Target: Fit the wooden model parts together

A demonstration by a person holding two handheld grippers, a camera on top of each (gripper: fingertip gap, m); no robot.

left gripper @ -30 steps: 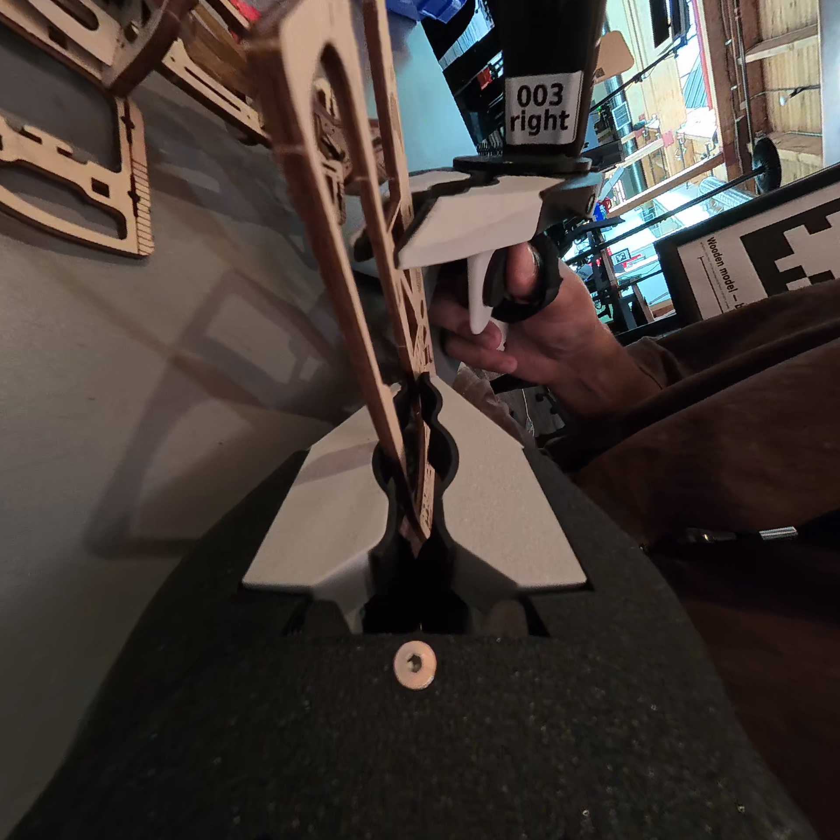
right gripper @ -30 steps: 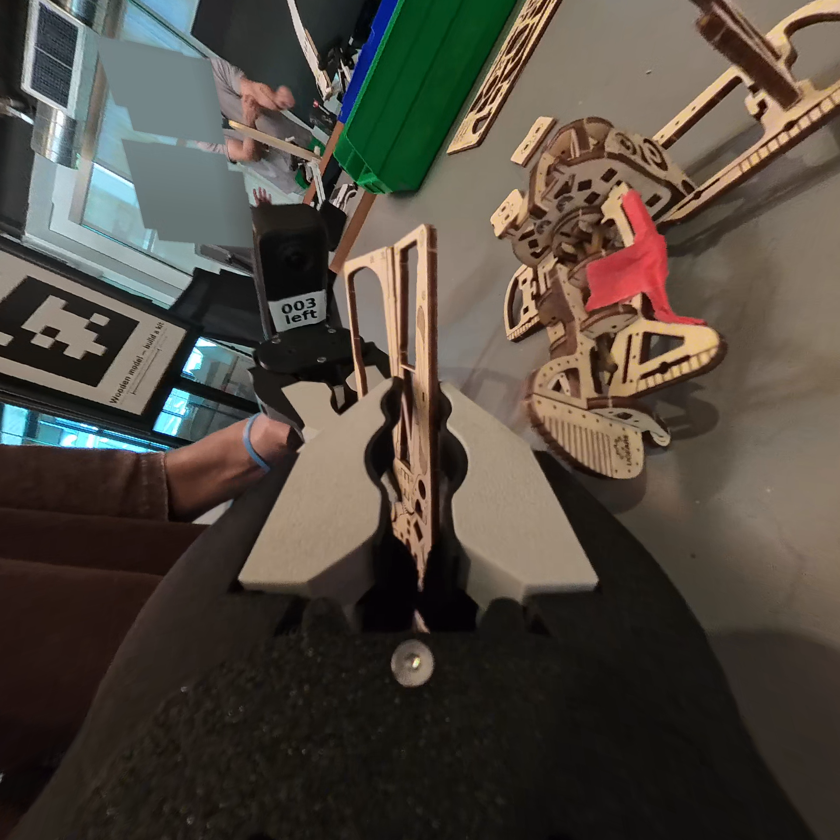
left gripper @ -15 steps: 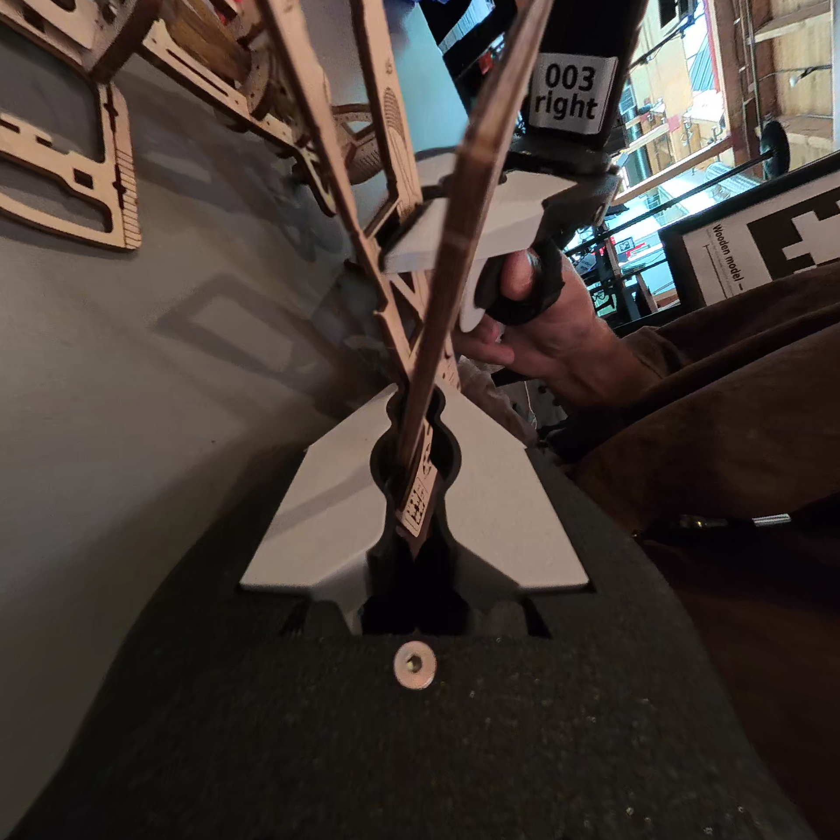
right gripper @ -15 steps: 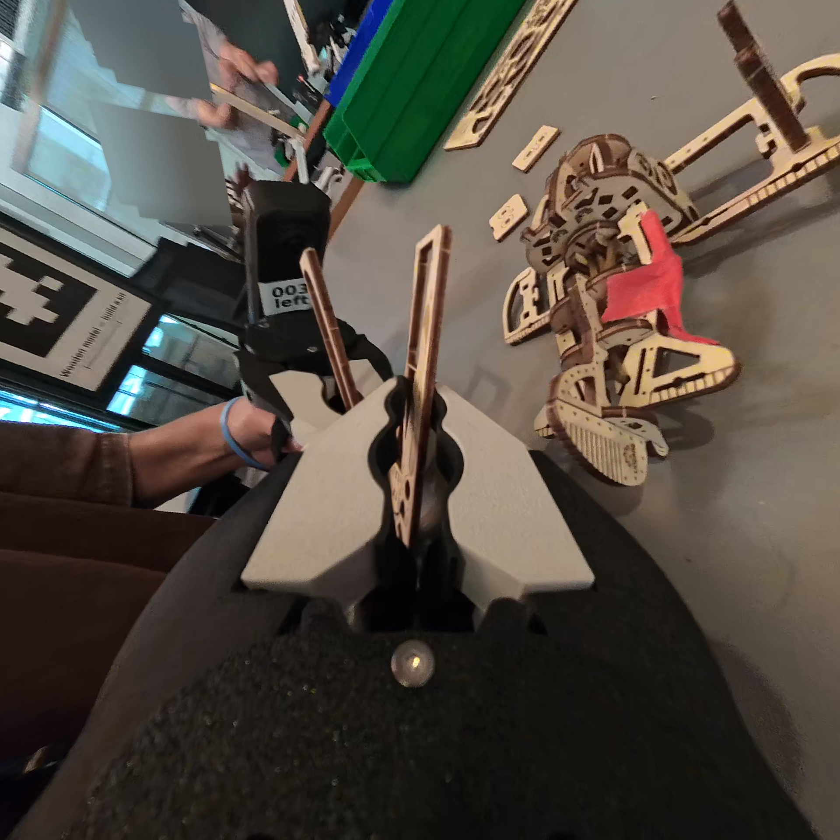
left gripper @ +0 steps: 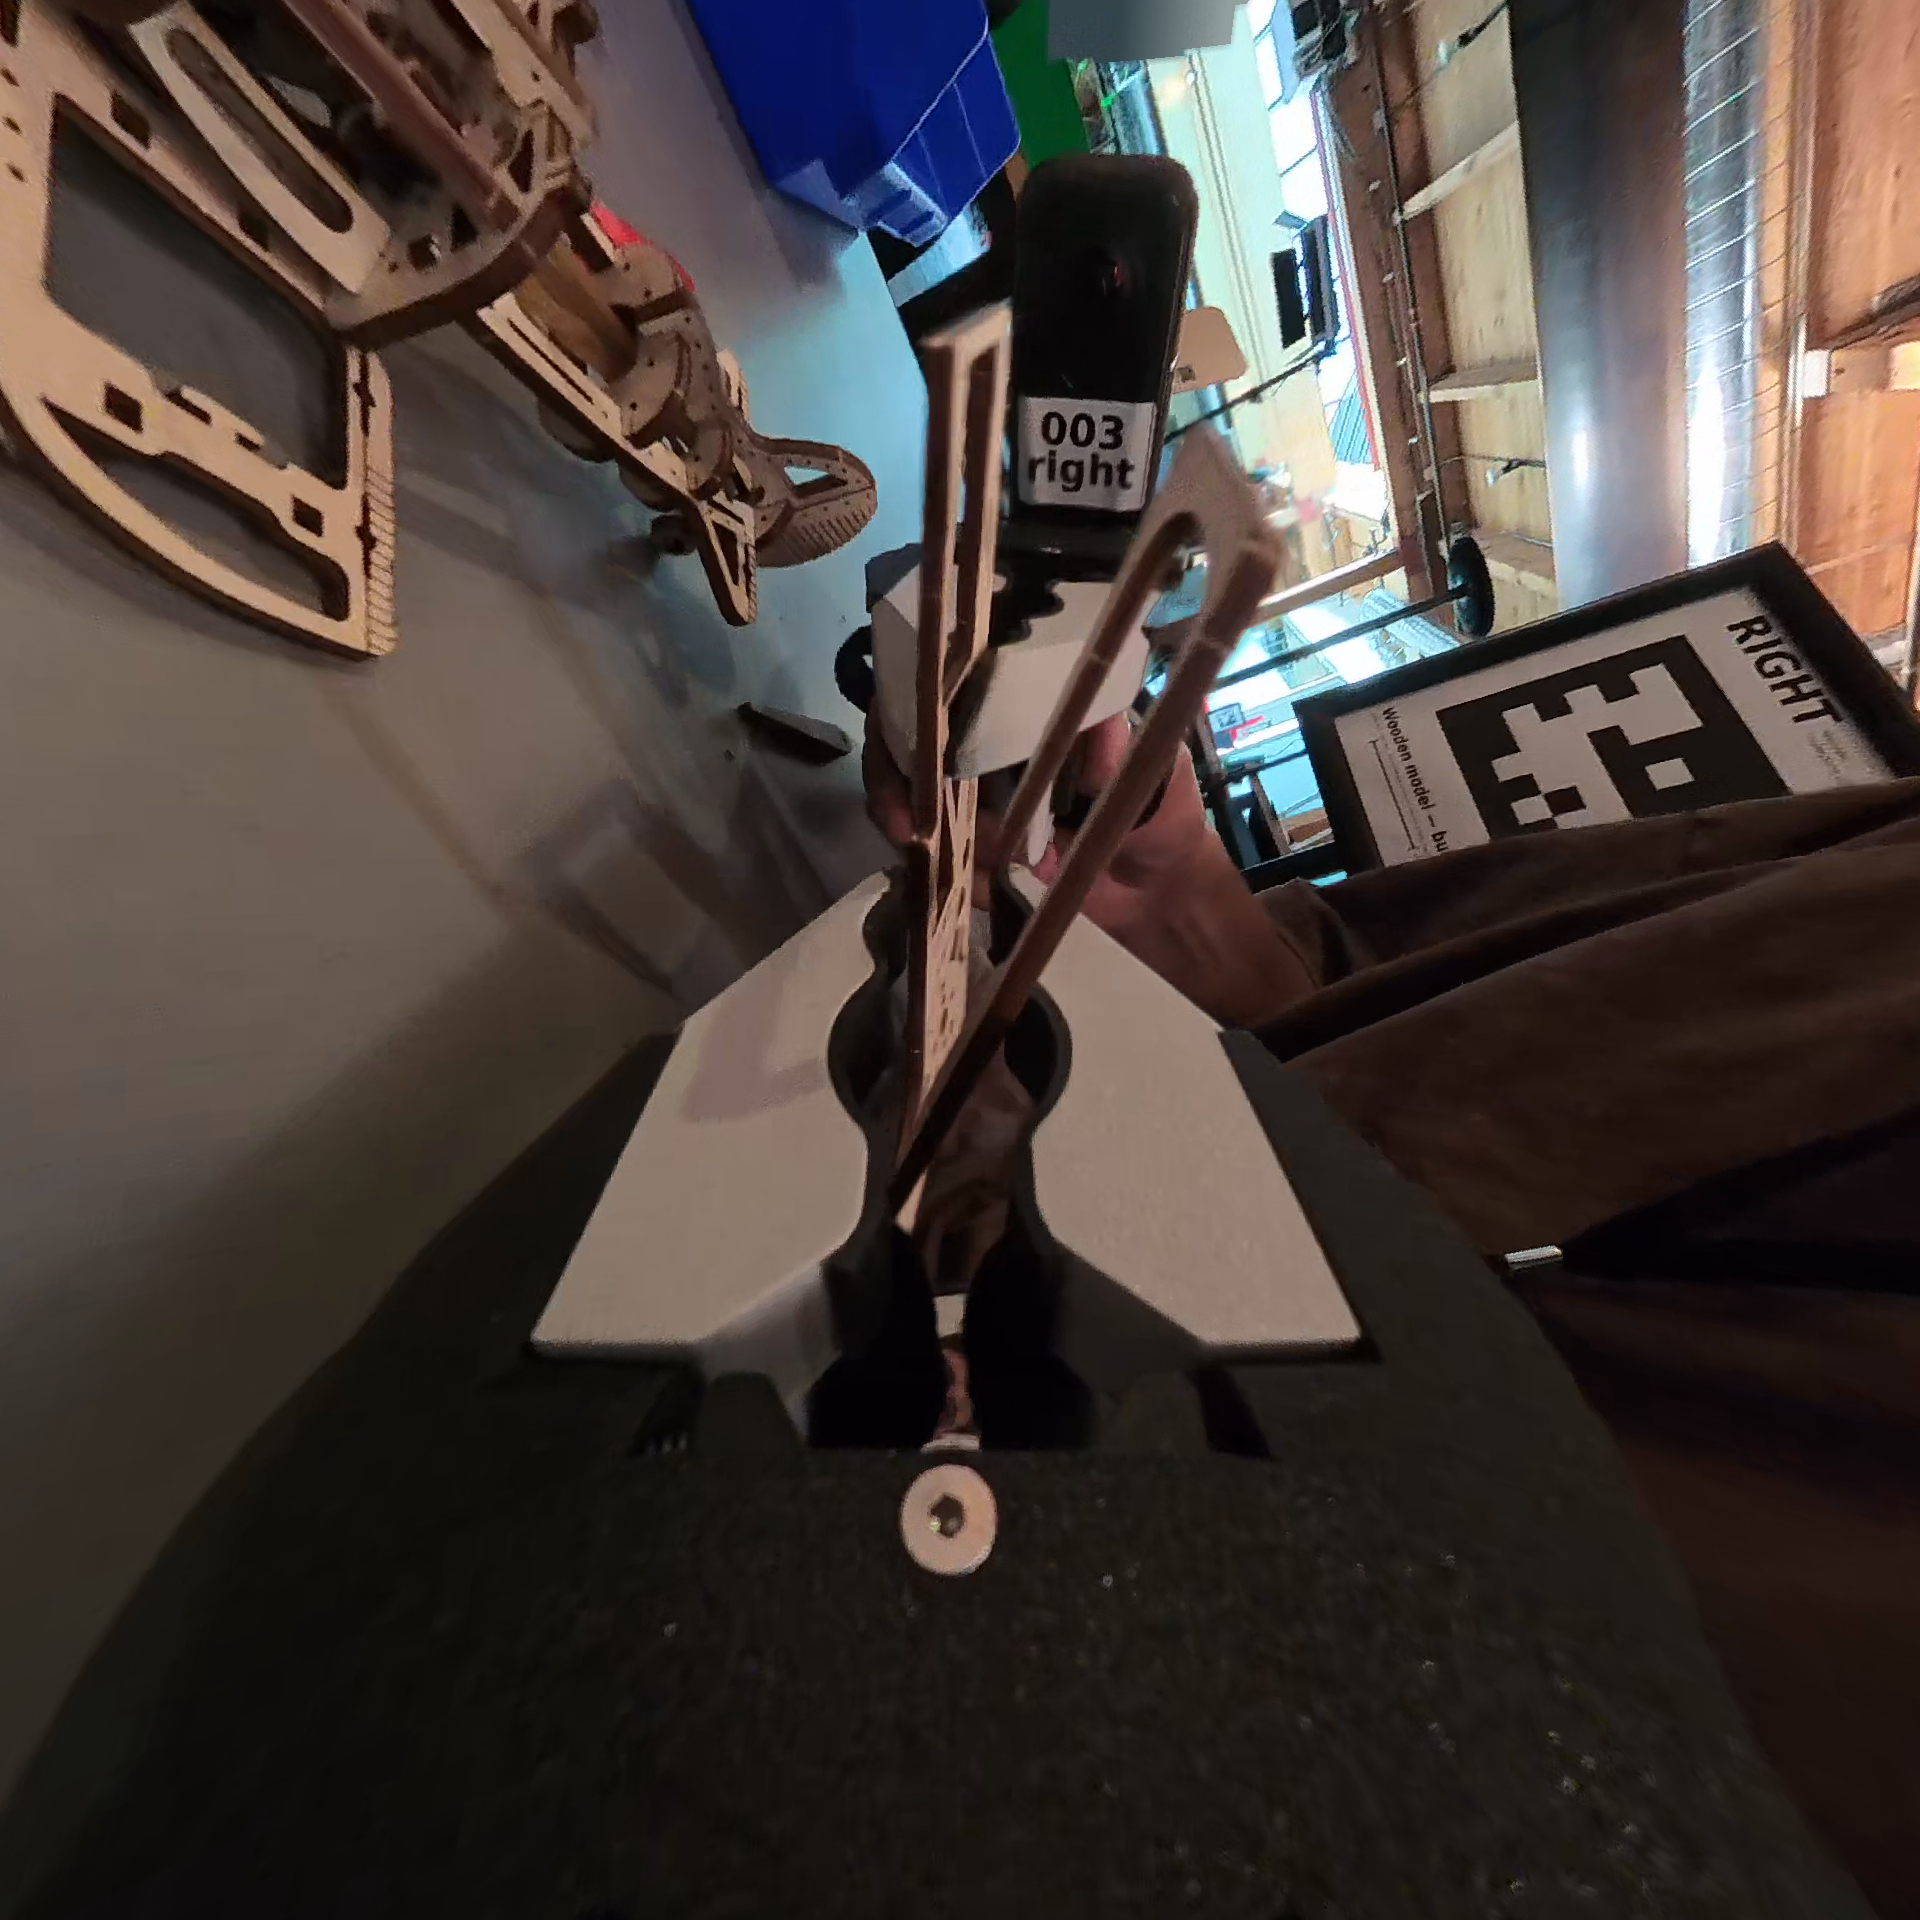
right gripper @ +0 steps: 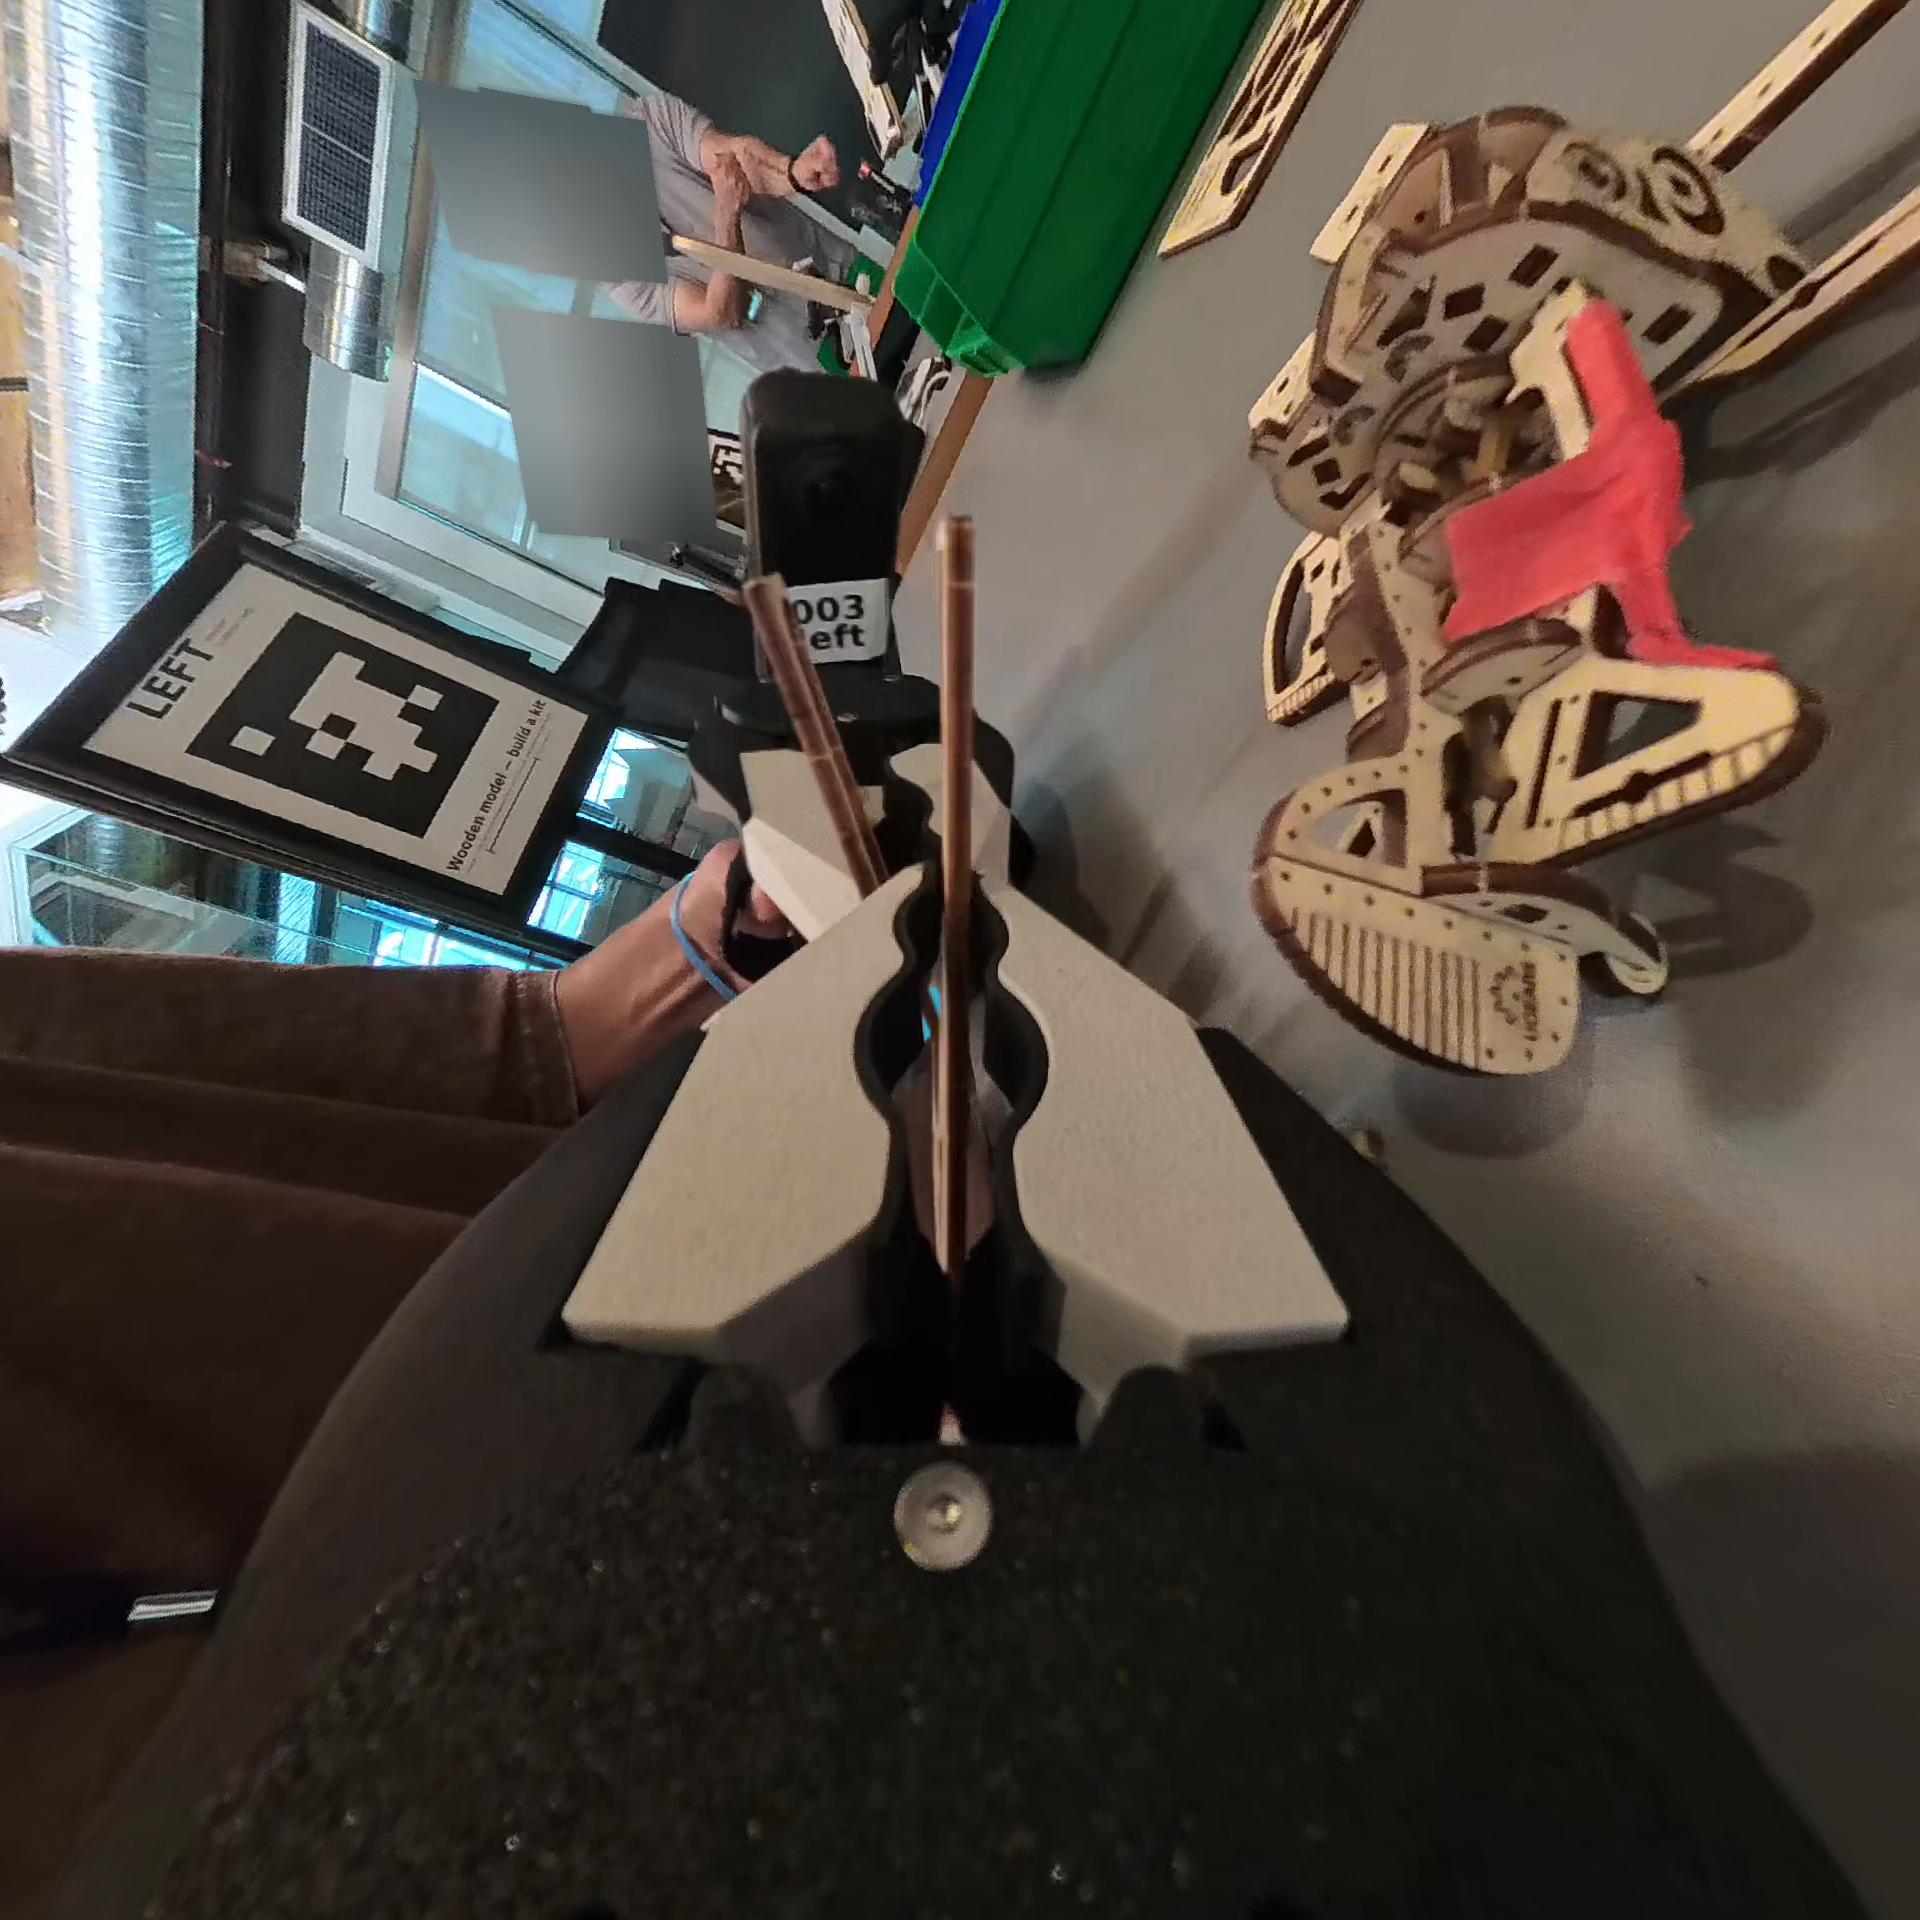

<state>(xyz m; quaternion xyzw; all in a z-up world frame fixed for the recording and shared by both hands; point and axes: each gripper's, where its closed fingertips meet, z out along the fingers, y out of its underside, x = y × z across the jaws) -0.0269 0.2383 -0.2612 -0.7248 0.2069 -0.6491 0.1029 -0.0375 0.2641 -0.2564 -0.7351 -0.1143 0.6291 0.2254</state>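
Observation:
In the left wrist view my left gripper (left gripper: 951, 914) is shut on a dark-edged wooden frame (left gripper: 1226, 530) that leans up to the right. A pale wooden frame (left gripper: 940, 956) stands upright beside it. Their lower ends cross between my left jaws, and I cannot tell if they touch. My right gripper (left gripper: 1023, 665) shows behind them. In the right wrist view my right gripper (right gripper: 954, 894) is shut on the pale frame (right gripper: 954, 831), seen edge-on. The left gripper (right gripper: 873, 800) holds its frame (right gripper: 805, 707) leaning left.
A partly built wooden model (right gripper: 1455, 644) with red tape (right gripper: 1558, 520) lies on the grey table (right gripper: 1558, 1299). It also shows in the left wrist view (left gripper: 675, 416), next to a flat cut-out frame (left gripper: 208, 468). A green bin (right gripper: 1039, 177) and blue bin (left gripper: 862, 104) stand behind. Framed marker signs (left gripper: 1610, 727) and brown sleeves are close. Both grippers' tips are close together, under 4 cm apart.
The two frames lay flat together a second ago. They have since swung apart into a V, and the right gripper's frame has turned edge-on to its camera.

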